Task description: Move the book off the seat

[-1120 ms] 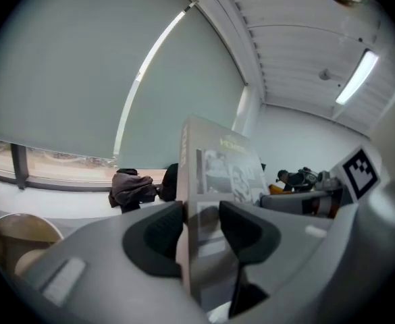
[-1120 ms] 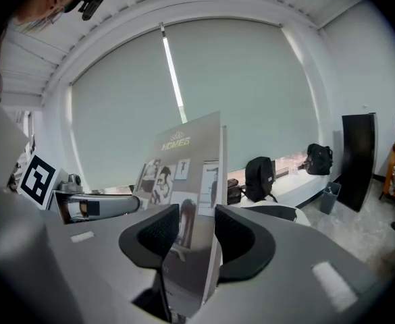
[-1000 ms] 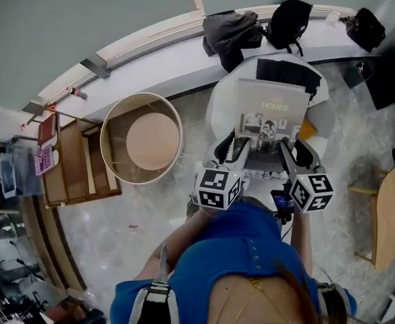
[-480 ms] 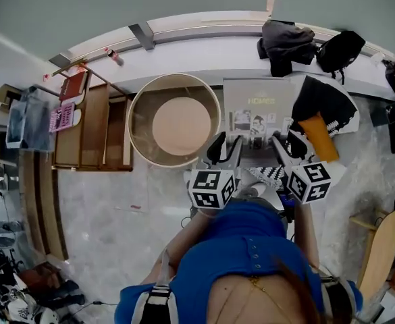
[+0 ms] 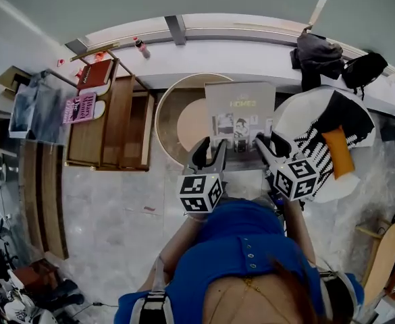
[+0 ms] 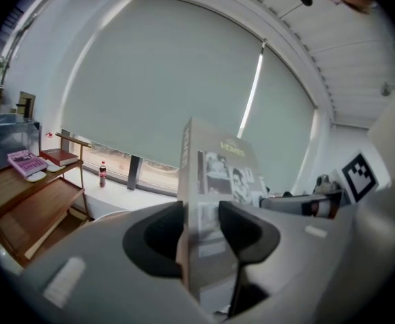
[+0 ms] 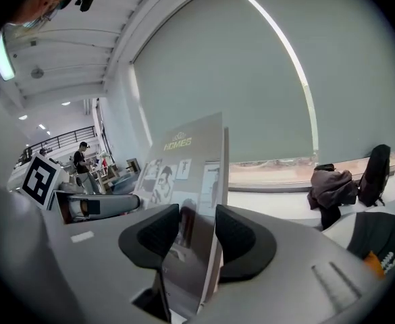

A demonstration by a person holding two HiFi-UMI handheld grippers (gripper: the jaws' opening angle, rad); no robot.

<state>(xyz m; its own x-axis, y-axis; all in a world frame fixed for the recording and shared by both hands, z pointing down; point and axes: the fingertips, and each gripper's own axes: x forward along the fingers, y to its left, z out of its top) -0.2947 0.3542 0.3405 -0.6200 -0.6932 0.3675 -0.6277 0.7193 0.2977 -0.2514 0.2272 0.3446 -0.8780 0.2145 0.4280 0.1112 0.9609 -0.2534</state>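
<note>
Book (image 5: 241,110) pinched by L hand-held gripper (image 5: 211,152) & R hand-held gripper (image 5: 271,146), sticking out at 12 o'clock. Vs 1 s ago: off seat (image 5: 288,119), now over round tub (image 5: 172,123).

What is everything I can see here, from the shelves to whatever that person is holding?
Large grey book: one, grey cover with photos, held up over the table as seen from above.
Round light wooden table: one, beige, left of the seat.
Round white seat: one, white, right side, carrying patterned fabric and an orange cushion.
Wooden shelf unit: one, brown, far left, holding a pink book and a red book.
Small bottle: one, dark, on the window ledge.
Dark jacket: one, on the ledge.
Black bag: one, beside the jacket.
Left gripper: one, grey, shut on the book.
Right gripper: one, grey, shut on the book.
</note>
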